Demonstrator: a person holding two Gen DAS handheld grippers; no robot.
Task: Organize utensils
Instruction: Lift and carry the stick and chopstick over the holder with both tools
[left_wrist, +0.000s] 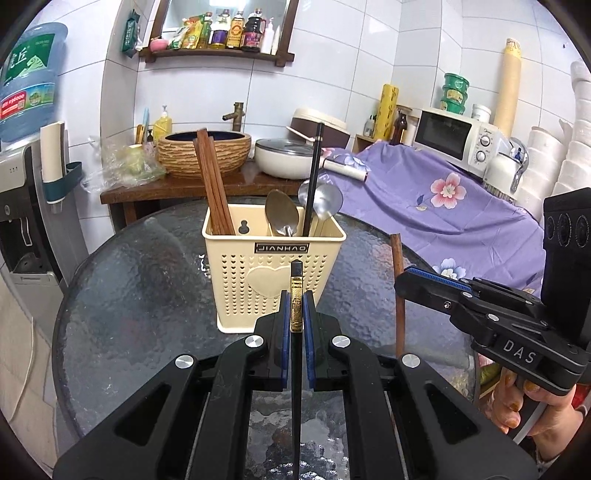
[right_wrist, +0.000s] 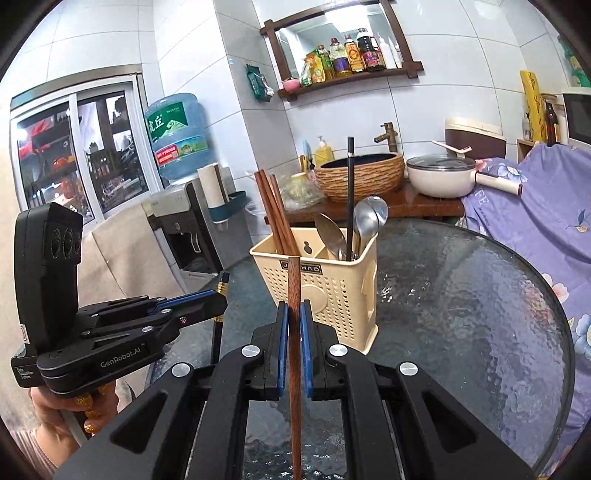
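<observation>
Bare glass table (left_wrist: 140, 295) lies open from 7 to 10 o'clock of the caddy (left_wrist: 273, 266). Inside, chopsticks (left_wrist: 214, 184) crowd 10 o'clock, spoons (left_wrist: 284, 218) 1 o'clock.

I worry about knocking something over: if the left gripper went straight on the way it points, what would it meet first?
Probably the cream utensil holder, dead ahead of the left gripper, which is shut on the black chopstick; depth is unclear.
</observation>
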